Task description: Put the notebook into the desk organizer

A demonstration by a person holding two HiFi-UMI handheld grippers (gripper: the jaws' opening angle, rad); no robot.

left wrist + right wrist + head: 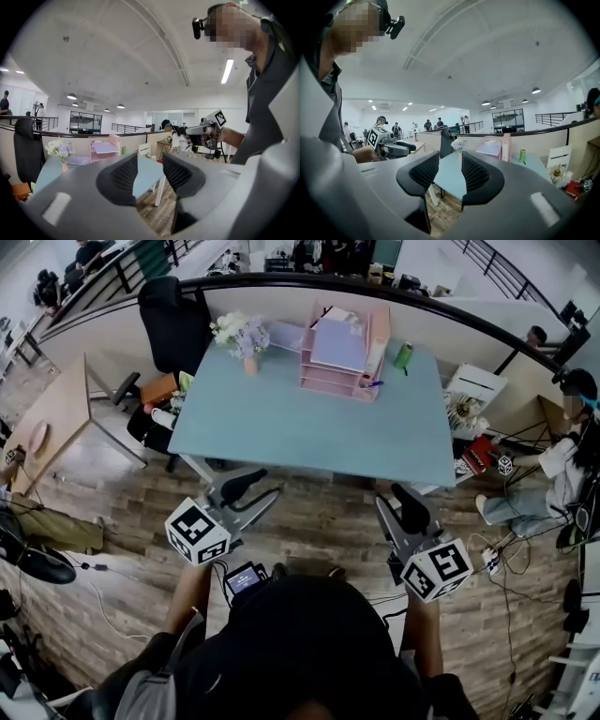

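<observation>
standing back from the blue table (pixel 309 432), the person held both tongs well short of it. the left gripper (pixel 258 486) and right gripper (pixel 405 495) each had jaws apart, nothing between them. what looked like the notebook (pixel 286 336), a lavender slab, lay flat near the far edge, between the flower vase (pixel 246 338) and the pink desk organizer (pixel 328 382). it lay ahead and slightly left, so the left gripper seemed nearer. its long axis was too small to read.
</observation>
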